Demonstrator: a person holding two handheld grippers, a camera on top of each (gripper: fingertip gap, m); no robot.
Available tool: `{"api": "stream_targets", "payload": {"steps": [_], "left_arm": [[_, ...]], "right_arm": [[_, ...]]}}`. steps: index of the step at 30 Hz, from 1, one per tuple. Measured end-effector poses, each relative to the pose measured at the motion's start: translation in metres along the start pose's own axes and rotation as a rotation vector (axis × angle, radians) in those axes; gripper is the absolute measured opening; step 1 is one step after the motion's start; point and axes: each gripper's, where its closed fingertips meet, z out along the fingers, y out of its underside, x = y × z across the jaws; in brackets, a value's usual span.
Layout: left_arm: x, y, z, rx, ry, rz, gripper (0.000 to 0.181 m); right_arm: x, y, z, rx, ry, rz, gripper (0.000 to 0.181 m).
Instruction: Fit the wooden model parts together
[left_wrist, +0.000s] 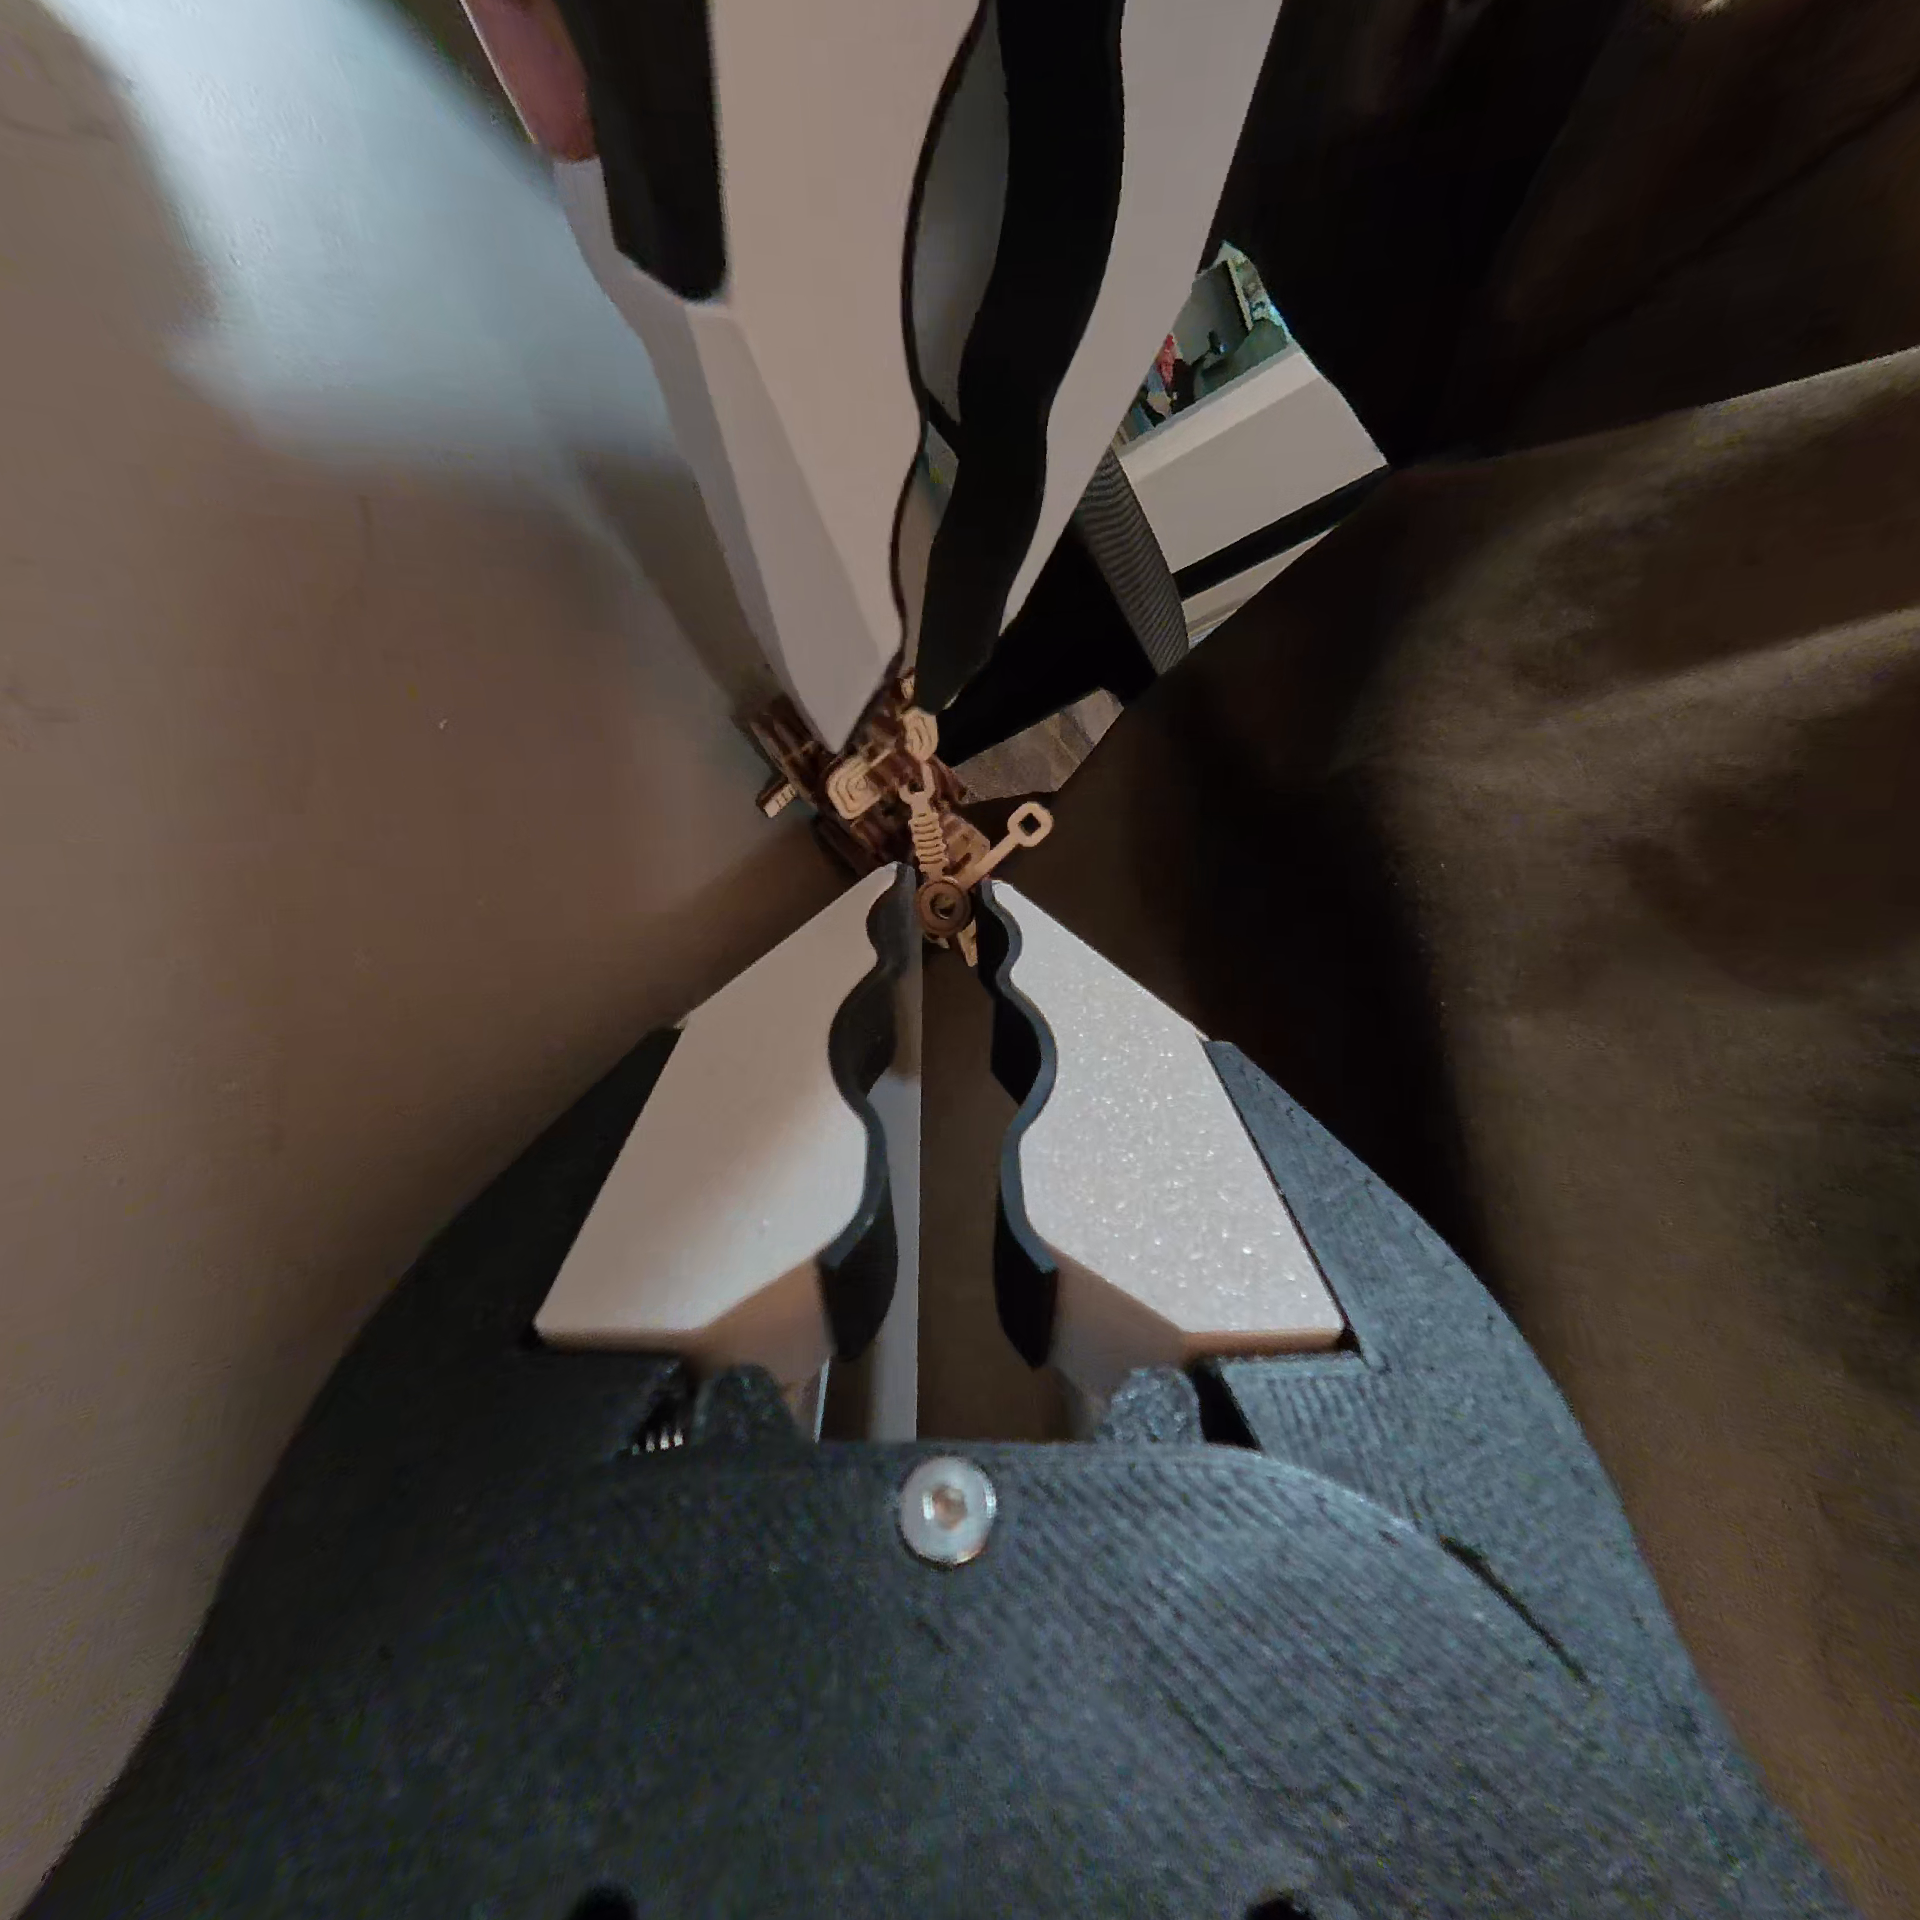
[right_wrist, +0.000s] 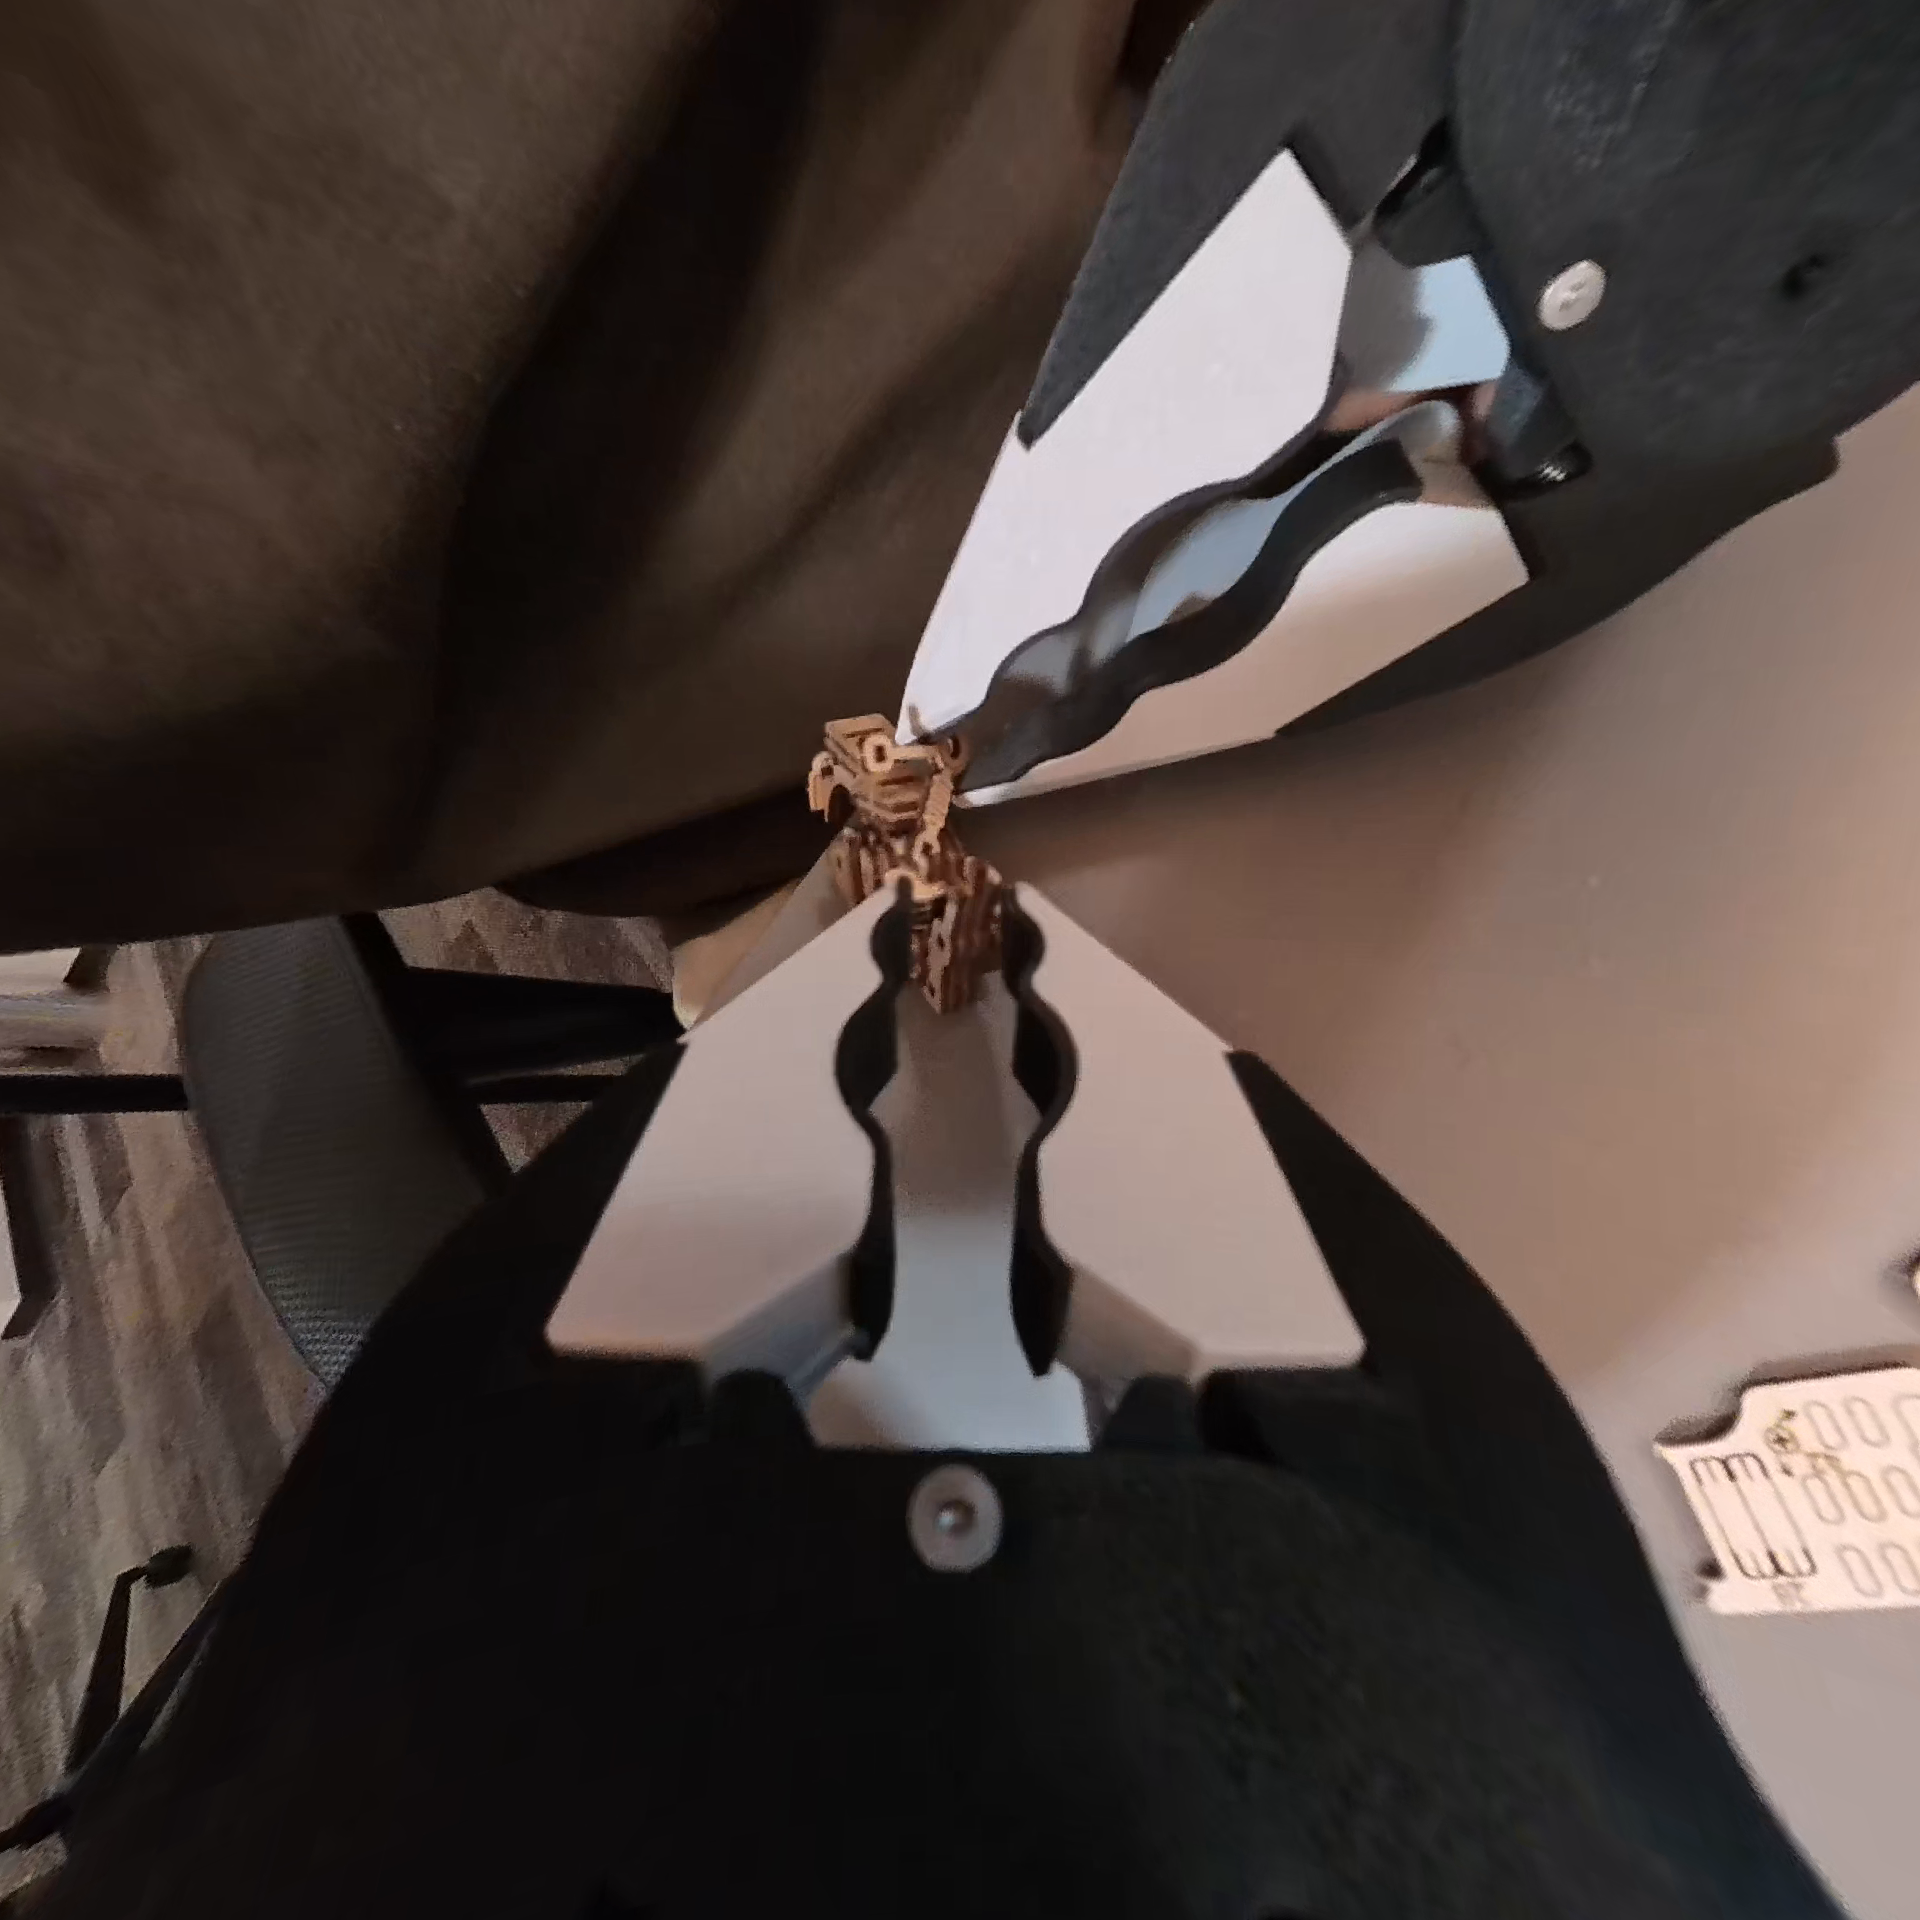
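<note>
both tools (left_wrist: 940, 914) (right_wrist: 951, 940) gripping wooden model (right_wrist: 904, 831)

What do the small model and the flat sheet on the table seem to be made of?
Model: thin laser-cut wood, seemingly; pale faces, dark striped burnt-looking edges, matte.
Sheet: probably the same light plywood; pale flat board with cut outlines of parts, matte.

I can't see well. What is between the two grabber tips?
Only the small wooden model: left gripper and right gripper each pinch it. Both wrist views show this.
</note>
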Motion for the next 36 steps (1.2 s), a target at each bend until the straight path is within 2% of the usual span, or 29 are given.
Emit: {"api": "stream_targets", "payload": {"steps": [1,7,10,16,19,26,33,36], "left_arm": [[0.0,0.0,0.0,0.003,-0.004,0.002,0.009],[0.003,-0.002,-0.005,0.028,0.017,0.001,0.009],[0.004,-0.005,-0.017,0.058,0.03,0.003,0.009],[0.008,-0.043,-0.08,0.306,0.056,-0.015,0.009],[0.002,-0.052,-0.097,0.378,0.044,-0.037,0.009],[-0.003,-0.047,-0.088,0.348,0.041,-0.044,0.009],[-0.003,-0.047,-0.079,0.331,0.045,-0.049,0.009],[-0.003,-0.047,-0.078,0.331,0.041,-0.049,0.009]], "right_arm": [[0.001,-0.001,0.0,0.006,0.006,-0.004,0.008],[-0.003,0.001,-0.005,0.029,0.027,0.011,0.007],[-0.004,-0.002,-0.014,0.084,0.076,0.028,0.007],[0.012,0.0,-0.05,0.293,0.371,0.026,0.007],[0.015,0.015,-0.047,0.278,0.481,0.059,0.007],[0.004,0.04,-0.04,0.117,0.727,0.07,0.007],[0.002,0.047,-0.035,0.115,0.748,0.128,0.008],[0.005,0.044,-0.037,0.13,0.761,0.124,0.016]]}}
